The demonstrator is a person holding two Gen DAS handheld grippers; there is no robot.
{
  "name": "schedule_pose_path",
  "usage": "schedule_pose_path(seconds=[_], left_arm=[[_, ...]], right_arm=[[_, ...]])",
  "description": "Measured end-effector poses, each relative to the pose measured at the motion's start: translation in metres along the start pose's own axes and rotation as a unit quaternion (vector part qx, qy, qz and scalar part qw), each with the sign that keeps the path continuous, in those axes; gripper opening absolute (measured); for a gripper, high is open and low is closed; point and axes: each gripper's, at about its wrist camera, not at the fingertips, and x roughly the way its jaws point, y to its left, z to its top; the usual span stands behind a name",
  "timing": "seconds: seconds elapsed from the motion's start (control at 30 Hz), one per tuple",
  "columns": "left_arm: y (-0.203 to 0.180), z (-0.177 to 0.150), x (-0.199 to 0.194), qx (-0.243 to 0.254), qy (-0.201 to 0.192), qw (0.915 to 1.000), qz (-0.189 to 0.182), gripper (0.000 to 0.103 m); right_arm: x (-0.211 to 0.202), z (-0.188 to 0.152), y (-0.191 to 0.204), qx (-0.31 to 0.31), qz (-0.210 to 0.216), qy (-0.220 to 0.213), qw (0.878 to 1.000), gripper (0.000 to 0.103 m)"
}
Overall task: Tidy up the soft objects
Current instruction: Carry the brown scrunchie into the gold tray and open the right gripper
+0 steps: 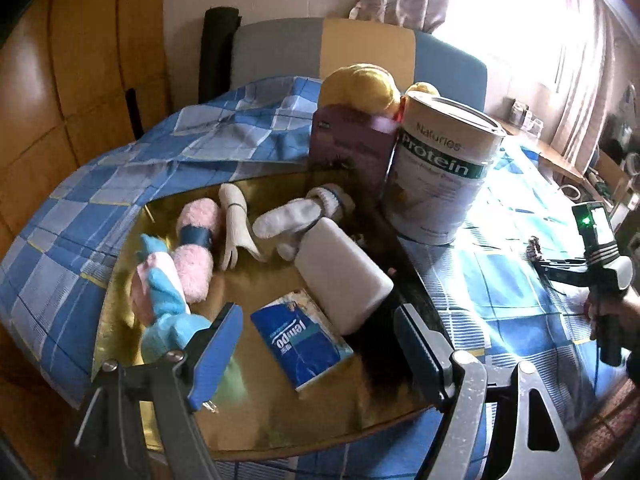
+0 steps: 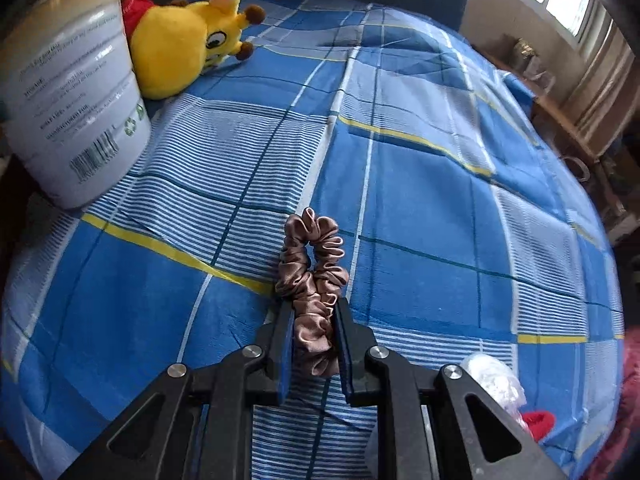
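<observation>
In the right wrist view my right gripper (image 2: 315,307) is shut on a brown satin scrunchie (image 2: 312,276), which hangs just over the blue checked cloth (image 2: 440,200). My left gripper (image 1: 320,354) is open above a gold tray (image 1: 280,420), with nothing pressed between its fingers. A blue tissue packet (image 1: 302,338) lies on the tray below the gap. Also on the tray are a blue-and-pink sock (image 1: 160,296), a fluffy pink roll with a blue band (image 1: 196,248), a white glove-shaped piece (image 1: 236,224), a white sock (image 1: 288,216) and a white bottle (image 1: 344,276).
A tall protein can (image 1: 440,172) and a purple box (image 1: 352,148) stand behind the tray, and a yellow plush toy (image 2: 188,40) lies against the can. A clear bag (image 2: 492,380) and something red (image 2: 536,420) sit at the cloth's near right. A person's hand (image 1: 616,312) holds the right gripper's handle.
</observation>
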Motion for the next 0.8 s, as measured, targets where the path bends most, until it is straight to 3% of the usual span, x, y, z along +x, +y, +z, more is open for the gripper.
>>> schedule_pose_path(seconds=[0.2, 0.3, 0.57, 0.8], left_arm=[[0.004, -0.003, -0.002, -0.009, -0.002, 1.0000, -0.002, 0.079], [0.005, -0.002, -0.006, -0.007, -0.008, 0.9999, -0.002, 0.079], [0.010, -0.006, -0.009, -0.012, -0.009, 0.9999, -0.001, 0.079], [0.015, -0.009, -0.012, -0.016, -0.011, 0.9998, -0.002, 0.079]], right_arm=[[-0.003, -0.001, 0.019, 0.006, -0.066, 0.000, 0.998, 0.016], [-0.005, -0.002, 0.020, 0.022, -0.074, -0.003, 0.997, 0.015], [-0.008, -0.008, 0.015, 0.066, -0.049, -0.011, 0.997, 0.013], [-0.035, -0.017, 0.038, 0.083, 0.031, -0.036, 0.995, 0.013]])
